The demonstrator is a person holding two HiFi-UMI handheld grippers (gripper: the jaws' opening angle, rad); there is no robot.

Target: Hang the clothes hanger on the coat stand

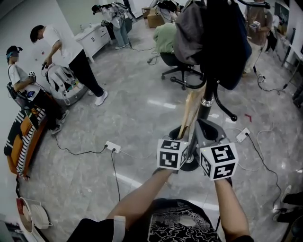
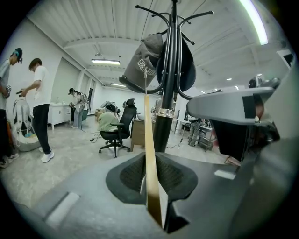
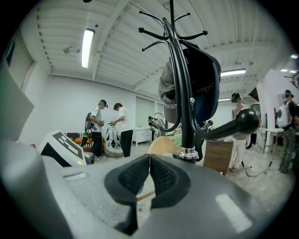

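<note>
- Our left gripper [image 2: 152, 173] is clenched on the wooden clothes hanger [image 2: 148, 140], which rises just beside the coat stand [image 2: 164, 123] pole.
- Our right gripper [image 3: 149, 161] has its jaws pressed together, with the hanger's curve just beyond them.

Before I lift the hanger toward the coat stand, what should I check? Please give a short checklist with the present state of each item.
1. Left gripper shut on the wooden hanger: ok.
2. Right gripper empty, jaws together: ok.
3. Bare top pegs on the coat stand: ok.
4. Hanger's hook already on a peg: cannot tell; its wire disappears by the grey cap.
5. Ball-ended lower peg clear of the right gripper: not ok; it juts out nearby, mind it.
6. People away from the stand: ok.
</note>
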